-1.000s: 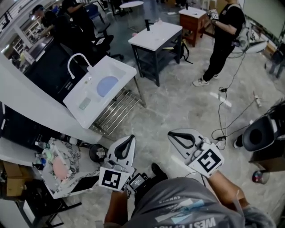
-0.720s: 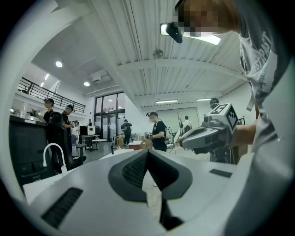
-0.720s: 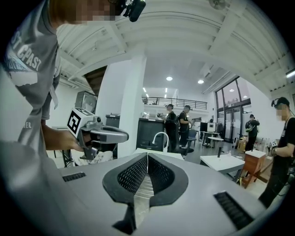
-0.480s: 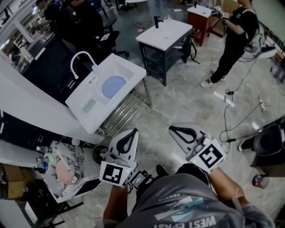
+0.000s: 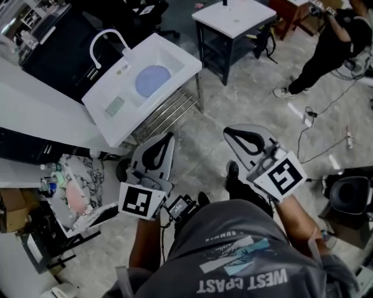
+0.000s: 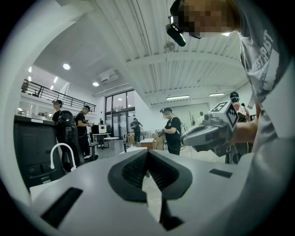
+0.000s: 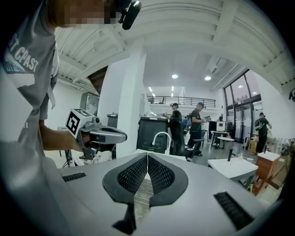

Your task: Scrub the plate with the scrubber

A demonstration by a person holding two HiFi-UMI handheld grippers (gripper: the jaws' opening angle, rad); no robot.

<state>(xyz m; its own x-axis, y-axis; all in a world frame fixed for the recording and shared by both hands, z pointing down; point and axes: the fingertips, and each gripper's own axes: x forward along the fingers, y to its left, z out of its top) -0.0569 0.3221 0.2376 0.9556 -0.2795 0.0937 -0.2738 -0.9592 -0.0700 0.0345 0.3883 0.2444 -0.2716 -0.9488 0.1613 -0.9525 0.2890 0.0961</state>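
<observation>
Side table: bottom left, marble-patterned top crowded with small items too dim and small to identify.
Faucet: white arch over the sink's far-left edge.
Scrubber: pale green pad lying flat on the sink deck, left of the basin; its texture is too small to make out.
Sink: white unit on a metal rack, well apart from both grippers.
Plate: blue, flat in the basin, untouched.
Left gripper: jaws clenched together, nothing between them.
Right gripper: jaws also pressed together, empty; beside the left gripper, over bare floor.
Second washstand: top centre, cut off by the frame.
Bystander: dark clothes, top right, head out of frame.
Black seat: right edge, partly cut off.
</observation>
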